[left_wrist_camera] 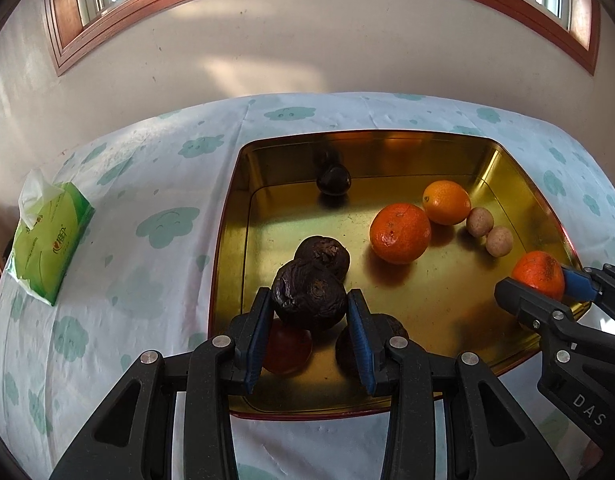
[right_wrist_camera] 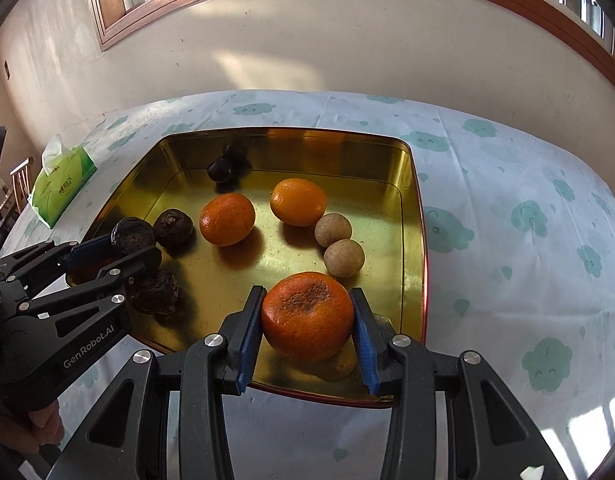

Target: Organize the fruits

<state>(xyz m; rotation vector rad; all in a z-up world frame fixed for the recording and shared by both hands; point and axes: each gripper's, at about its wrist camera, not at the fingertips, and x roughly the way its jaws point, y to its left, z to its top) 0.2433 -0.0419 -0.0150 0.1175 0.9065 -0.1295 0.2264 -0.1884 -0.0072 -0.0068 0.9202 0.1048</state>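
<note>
A gold metal tray [left_wrist_camera: 235, 208] [right_wrist_camera: 411, 200] holds the fruit. My left gripper [left_wrist_camera: 309, 300] is shut on a dark wrinkled passion fruit [left_wrist_camera: 307, 294] [right_wrist_camera: 132, 234], held above the tray's near left part. Another passion fruit [left_wrist_camera: 325, 256] [right_wrist_camera: 173, 227] lies just behind it, and one more [right_wrist_camera: 155, 292] lies below. My right gripper [right_wrist_camera: 307, 304] [left_wrist_camera: 541, 282] is shut on an orange tangerine [right_wrist_camera: 307, 314] [left_wrist_camera: 537, 278] above the tray's near right corner. Two oranges [left_wrist_camera: 399, 232] [left_wrist_camera: 447, 202], two small brown round fruits [left_wrist_camera: 480, 216] [left_wrist_camera: 499, 241] and a dark plum [left_wrist_camera: 333, 179] sit in the tray.
A green tissue pack [left_wrist_camera: 47, 236] [right_wrist_camera: 61, 188] lies on the cloud-print tablecloth [left_wrist_camera: 147, 184] left of the tray. A reddish fruit [left_wrist_camera: 287, 346] lies under my left gripper, a brownish one [right_wrist_camera: 339, 364] under the right. Wall and window stand behind the table.
</note>
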